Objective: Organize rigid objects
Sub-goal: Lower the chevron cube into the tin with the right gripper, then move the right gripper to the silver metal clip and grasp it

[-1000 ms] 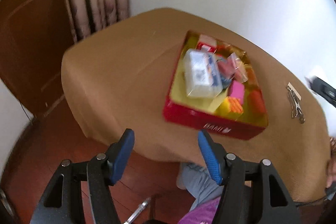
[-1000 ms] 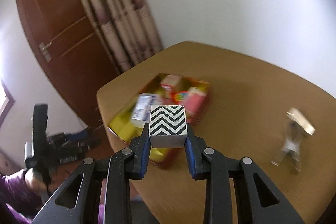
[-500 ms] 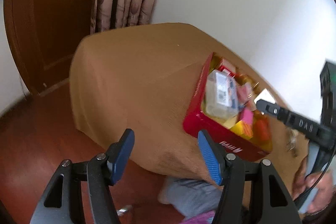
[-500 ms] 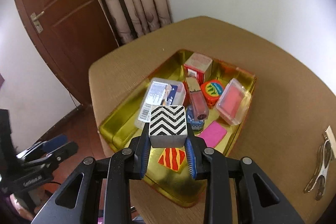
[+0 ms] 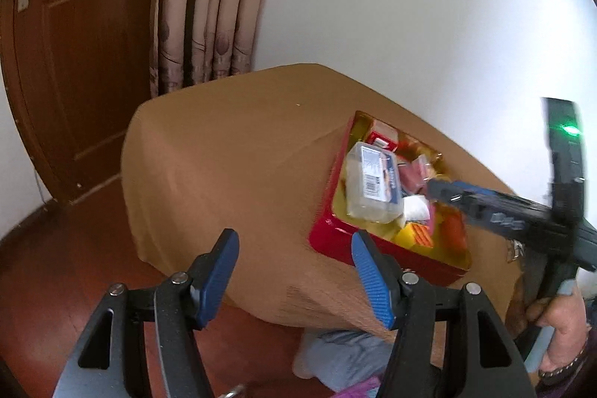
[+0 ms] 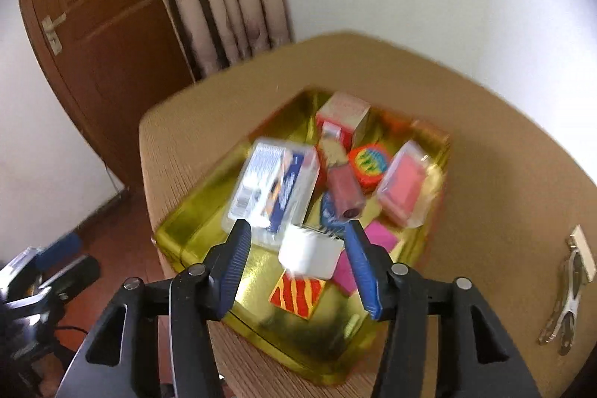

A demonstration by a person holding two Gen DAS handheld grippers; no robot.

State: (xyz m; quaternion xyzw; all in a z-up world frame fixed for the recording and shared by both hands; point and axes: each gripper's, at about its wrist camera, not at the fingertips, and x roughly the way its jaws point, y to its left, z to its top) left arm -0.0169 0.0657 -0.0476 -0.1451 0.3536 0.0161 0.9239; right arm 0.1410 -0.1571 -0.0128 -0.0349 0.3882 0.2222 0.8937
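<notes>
Right tool (image 6: 298, 254): jaws have just been opening; the white block (image 6: 309, 254) sits blurred between them, free of the pads, over the tray.
Left tool (image 5: 294, 271): jaws apart, holding nothing, off the near desk corner.
Tray (image 6: 194, 222): gold inside, red outside, on the brown desk (image 6: 503, 174), crowded with small boxes.
Clear box (image 6: 274, 189): lies in the tray just beyond the block.
Metal clip (image 6: 567, 290): on the desk, well right of the tray.
</notes>
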